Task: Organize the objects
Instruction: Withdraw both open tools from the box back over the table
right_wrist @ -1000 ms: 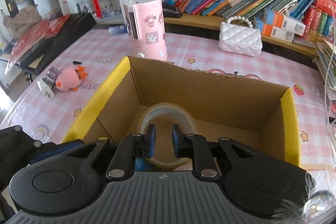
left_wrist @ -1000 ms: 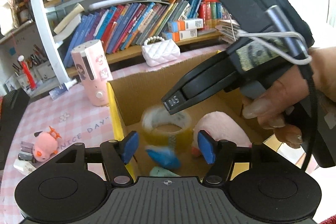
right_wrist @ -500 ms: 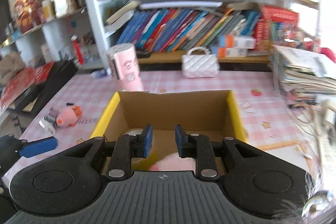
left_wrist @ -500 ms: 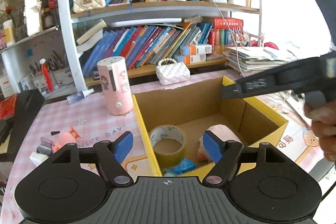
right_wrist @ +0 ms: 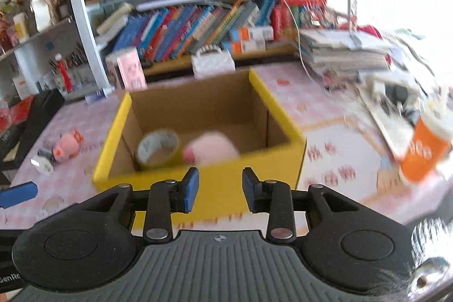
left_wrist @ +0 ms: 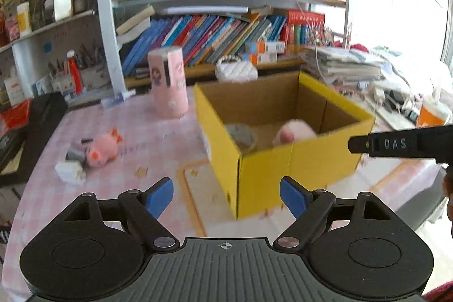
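My left gripper is spreading its blue pads with nothing between them, above the pink checked tablecloth. My right gripper is also parting its jaws, empty, just in front of the yellow cardboard box. Inside the box lie a roll of tape and a pink plush toy, side by side. A small pink pig toy rests on the cloth left of the box.
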The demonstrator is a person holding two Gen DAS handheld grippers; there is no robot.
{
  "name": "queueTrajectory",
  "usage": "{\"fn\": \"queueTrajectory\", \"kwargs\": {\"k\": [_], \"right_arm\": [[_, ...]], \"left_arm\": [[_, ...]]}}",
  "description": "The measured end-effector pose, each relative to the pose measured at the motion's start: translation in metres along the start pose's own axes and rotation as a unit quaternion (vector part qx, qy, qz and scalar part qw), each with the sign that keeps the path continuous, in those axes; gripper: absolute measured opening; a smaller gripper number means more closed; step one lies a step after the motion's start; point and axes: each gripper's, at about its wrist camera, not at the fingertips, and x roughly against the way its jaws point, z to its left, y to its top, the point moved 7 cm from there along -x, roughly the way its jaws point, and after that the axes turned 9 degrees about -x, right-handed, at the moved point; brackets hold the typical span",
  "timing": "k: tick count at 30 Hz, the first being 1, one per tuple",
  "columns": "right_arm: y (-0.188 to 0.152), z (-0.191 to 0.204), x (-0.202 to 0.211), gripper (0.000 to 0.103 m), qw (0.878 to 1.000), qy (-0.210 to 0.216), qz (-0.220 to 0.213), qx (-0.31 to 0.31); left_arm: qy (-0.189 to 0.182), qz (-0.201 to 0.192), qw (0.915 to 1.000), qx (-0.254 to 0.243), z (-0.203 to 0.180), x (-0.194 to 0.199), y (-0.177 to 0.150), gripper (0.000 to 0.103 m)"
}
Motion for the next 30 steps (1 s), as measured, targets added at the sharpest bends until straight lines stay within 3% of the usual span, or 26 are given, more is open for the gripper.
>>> {"fn": "queueTrajectory", "kwargs": {"k": [5,16,30], "right_arm": [[-0.040,0.008,0.007,0.032,0.999,-0.020,0.035,-0.006],[-0.098,0.036,0.033,0.039,0.997,-0.035,0.059,0.021],[-0.137,0.083,0.046,0.042,0.996,-0.002,0.082,0.043]], "left_arm": [[-0.005,0.024,0.9997,0.002,0.007,0.011,-0.027,0.085],[-0.012,0.057,0.9983,0.000,0.022,0.035,-0.069,0.085],[0.013,0.070,0.9973,0.015,0.058,0.070,-0.104,0.085]]}}
